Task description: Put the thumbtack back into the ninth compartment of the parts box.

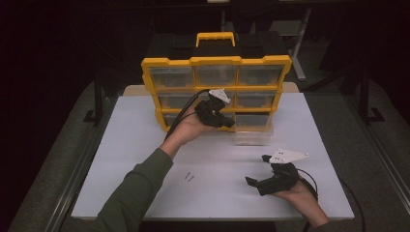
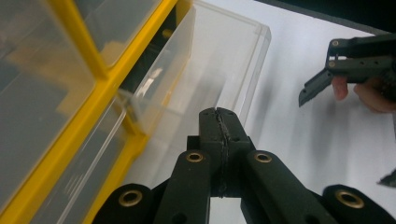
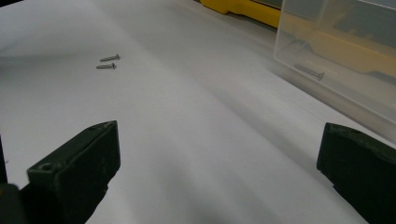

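A yellow organizer case (image 1: 216, 61) stands upright at the back of the white table (image 1: 145, 145), with clear drawers in its front. One clear drawer (image 1: 253, 131) is pulled out at the bottom right and rests on the table. My left gripper (image 1: 228, 123) hovers right at that drawer's left side, jaws shut with nothing between them. In the left gripper view the shut tips (image 2: 219, 113) sit before the clear drawer (image 2: 233, 56). My right gripper (image 1: 255, 184) rests open near the front right. Between its jaws (image 3: 219, 158) lies bare table. A single screw (image 3: 309, 71) lies in the drawer (image 3: 345, 42).
Two small screws (image 1: 189, 178) lie loose on the table between my arms, also seen in the right gripper view as the two screws (image 3: 108, 61). The case's yellow frame (image 2: 112, 88) is close on the left gripper's left. Dark floor surrounds the table.
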Demonstrator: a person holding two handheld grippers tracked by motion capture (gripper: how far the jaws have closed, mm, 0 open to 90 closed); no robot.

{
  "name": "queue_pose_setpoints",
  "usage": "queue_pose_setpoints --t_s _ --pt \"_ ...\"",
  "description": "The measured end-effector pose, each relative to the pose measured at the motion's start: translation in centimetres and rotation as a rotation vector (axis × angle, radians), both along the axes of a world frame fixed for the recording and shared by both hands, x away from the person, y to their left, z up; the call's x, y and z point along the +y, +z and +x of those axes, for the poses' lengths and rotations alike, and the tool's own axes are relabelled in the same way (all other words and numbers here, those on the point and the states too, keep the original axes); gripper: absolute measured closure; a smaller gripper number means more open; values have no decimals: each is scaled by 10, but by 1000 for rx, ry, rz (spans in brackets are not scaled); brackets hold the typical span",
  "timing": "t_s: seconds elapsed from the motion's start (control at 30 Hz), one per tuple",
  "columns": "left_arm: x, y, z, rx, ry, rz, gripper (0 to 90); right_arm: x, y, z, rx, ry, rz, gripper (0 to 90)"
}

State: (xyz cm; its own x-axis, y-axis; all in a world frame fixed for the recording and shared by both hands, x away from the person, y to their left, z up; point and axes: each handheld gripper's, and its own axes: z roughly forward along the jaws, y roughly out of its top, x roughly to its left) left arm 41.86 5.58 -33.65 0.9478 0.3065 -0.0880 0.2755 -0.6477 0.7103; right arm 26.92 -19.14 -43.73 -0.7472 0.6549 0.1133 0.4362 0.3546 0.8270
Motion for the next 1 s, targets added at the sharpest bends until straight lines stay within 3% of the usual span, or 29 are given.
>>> queue_pose_setpoints --t_s 0.47,1.0 --pt "42 -21 -15 35 51 3 897 1 -1 0 2 1 -4 0" --pt "79 -45 -33 65 123 9 743 2 -1 0 2 2 -10 0"
